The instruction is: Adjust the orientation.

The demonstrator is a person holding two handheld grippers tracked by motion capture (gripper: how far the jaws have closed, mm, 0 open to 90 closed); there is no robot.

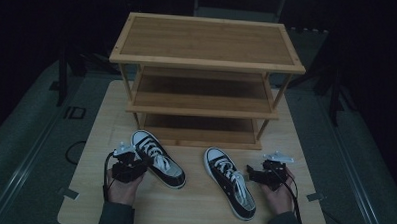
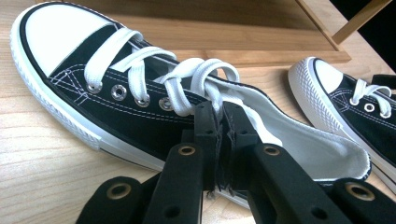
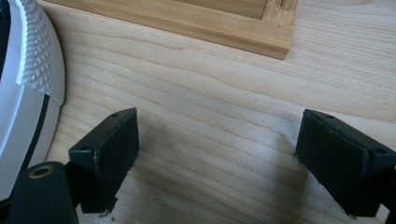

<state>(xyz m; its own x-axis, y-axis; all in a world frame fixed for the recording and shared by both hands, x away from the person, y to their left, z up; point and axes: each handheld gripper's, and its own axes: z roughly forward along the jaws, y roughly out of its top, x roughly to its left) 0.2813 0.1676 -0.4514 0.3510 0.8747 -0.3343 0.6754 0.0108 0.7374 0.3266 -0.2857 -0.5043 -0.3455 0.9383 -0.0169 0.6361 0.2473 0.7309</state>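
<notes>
1. While both hands rest on the near part of the wooden bench (image 1: 100, 138), a three-tier wooden shoe rack (image 1: 207, 42) stands at the far middle; its top and the two lower shelves carry nothing that can be seen.
2. Left shoe (image 1: 158, 158): a black canvas sneaker with white toe cap, white sole and white laces, lying on the bench just near of the rack's left foot, toe pointing far-left.
3. Right shoe (image 1: 230, 188): a matching sneaker, lying right of centre, toe pointing far, heel close to the near edge. The two shoes are apart.
4. Left gripper (image 2: 219, 119): held in the left hand (image 1: 122, 189) at the near-left. In the left gripper view its jaws are drawn together on the black side wall of the left shoe at the opening, just behind the last lace loop, one jaw outside and one inside against the white lining.
5. Right gripper (image 3: 217, 154): held in the right hand (image 1: 278, 195), just right of the right shoe. Its jaws stand wide apart over bare bench, holding nothing; the white sole of the right shoe lies just beside the left jaw.
6. Markings: no brand, label or writing is legible on shoes or rack.
</notes>
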